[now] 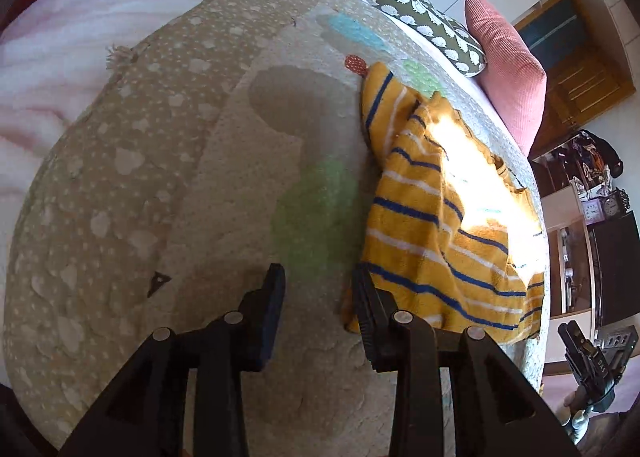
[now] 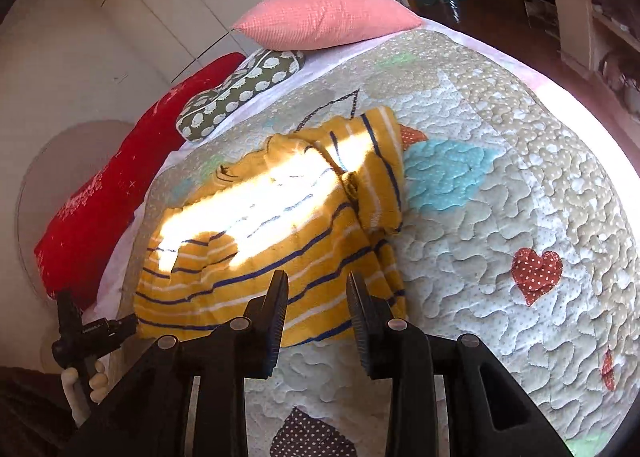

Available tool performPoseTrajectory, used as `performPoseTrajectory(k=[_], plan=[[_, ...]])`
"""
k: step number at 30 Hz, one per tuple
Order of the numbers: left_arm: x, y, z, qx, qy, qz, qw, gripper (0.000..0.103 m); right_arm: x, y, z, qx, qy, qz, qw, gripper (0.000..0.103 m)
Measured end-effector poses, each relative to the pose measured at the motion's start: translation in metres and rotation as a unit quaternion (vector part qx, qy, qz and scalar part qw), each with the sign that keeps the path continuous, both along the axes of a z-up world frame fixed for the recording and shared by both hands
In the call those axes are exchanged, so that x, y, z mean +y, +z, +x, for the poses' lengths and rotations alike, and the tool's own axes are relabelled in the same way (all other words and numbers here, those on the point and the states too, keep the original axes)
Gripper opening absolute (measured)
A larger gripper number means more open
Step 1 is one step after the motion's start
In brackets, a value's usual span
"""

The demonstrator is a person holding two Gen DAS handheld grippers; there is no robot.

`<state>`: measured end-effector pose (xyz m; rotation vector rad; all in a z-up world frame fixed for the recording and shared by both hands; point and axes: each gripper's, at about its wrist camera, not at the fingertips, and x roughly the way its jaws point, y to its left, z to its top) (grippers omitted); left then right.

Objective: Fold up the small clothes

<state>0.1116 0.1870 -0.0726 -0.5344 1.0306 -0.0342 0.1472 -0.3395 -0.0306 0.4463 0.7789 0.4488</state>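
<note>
A small yellow garment (image 1: pixel 432 209) with blue and white stripes lies crumpled on the quilt (image 1: pixel 240 177), one sleeve folded over, with bright sun across its middle. My left gripper (image 1: pixel 318 277) is open over bare quilt. Its right finger (image 1: pixel 368 309) stands at the garment's near left edge, with no cloth between the jaws. In the right wrist view the same garment (image 2: pixel 280 225) lies just beyond my right gripper (image 2: pixel 318 285). That gripper is open above the garment's near hem and holds nothing. A hand holds the left gripper (image 2: pixel 80 333) at the lower left.
A pink pillow (image 2: pixel 324 19), a green patterned bolster (image 2: pixel 240 93) and a red cushion (image 2: pixel 112 185) line the far side of the bed. Patchwork quilt (image 2: pixel 500 217) stretches to the right of the garment. Shelves and a dark cabinet (image 1: pixel 592 217) stand beyond the bed's edge.
</note>
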Motion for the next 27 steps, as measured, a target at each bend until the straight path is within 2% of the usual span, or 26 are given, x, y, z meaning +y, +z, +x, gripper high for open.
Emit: performPoseTrajectory(k=[3, 4, 6, 7, 8, 10, 13, 18, 20, 22, 25, 26, 27], plan=[[0.01, 0.014, -0.011, -0.021, -0.003, -0.003, 0.9998, 0.033, 0.05, 0.007, -0.013, -0.023, 0.055, -0.027, 0.998, 0.042], [0.01, 0.019, -0.011, -0.027, -0.006, 0.001, 0.9996, 0.036, 0.068, 0.008, -0.016, -0.031, 0.077, -0.039, 0.996, 0.042], [0.011, 0.028, -0.005, -0.033, -0.014, -0.004, 0.9993, 0.052, 0.107, 0.008, -0.023, -0.054, 0.122, -0.069, 0.989, 0.044], [0.011, 0.032, 0.002, -0.035, -0.022, -0.013, 0.9991, 0.063, 0.129, 0.008, -0.026, -0.066, 0.142, -0.089, 0.984, 0.046], [0.009, 0.035, 0.01, -0.038, -0.035, -0.024, 0.9984, 0.07, 0.151, 0.007, -0.031, -0.078, 0.162, -0.109, 0.978, 0.048], [0.004, 0.04, 0.033, -0.043, -0.056, -0.037, 0.9968, 0.072, 0.193, 0.003, -0.037, -0.099, 0.201, -0.15, 0.963, 0.048], [-0.01, 0.04, 0.075, -0.039, -0.093, -0.021, 0.9947, 0.077, 0.25, -0.004, -0.046, -0.14, 0.241, -0.214, 0.936, 0.048], [-0.026, 0.019, 0.134, -0.01, -0.142, -0.036, 0.9892, 0.077, 0.319, -0.02, -0.058, -0.215, 0.278, -0.32, 0.88, 0.049], [-0.034, 0.013, 0.152, -0.003, -0.163, -0.042, 0.9858, 0.077, 0.338, -0.027, -0.059, -0.238, 0.28, -0.353, 0.86, 0.053], [-0.042, 0.008, 0.165, 0.002, -0.178, -0.045, 0.983, 0.078, 0.35, -0.033, -0.055, -0.249, 0.282, -0.37, 0.849, 0.054], [-0.05, 0.003, 0.18, 0.007, -0.189, -0.046, 0.9809, 0.078, 0.364, -0.039, -0.046, -0.256, 0.281, -0.381, 0.843, 0.055], [-0.05, 0.004, 0.182, 0.005, -0.187, -0.049, 0.9811, 0.071, 0.368, -0.04, -0.044, -0.26, 0.28, -0.383, 0.841, 0.055], [-0.049, 0.004, 0.183, 0.006, -0.184, -0.052, 0.9816, 0.06, 0.371, -0.041, -0.043, -0.263, 0.279, -0.385, 0.84, 0.055]])
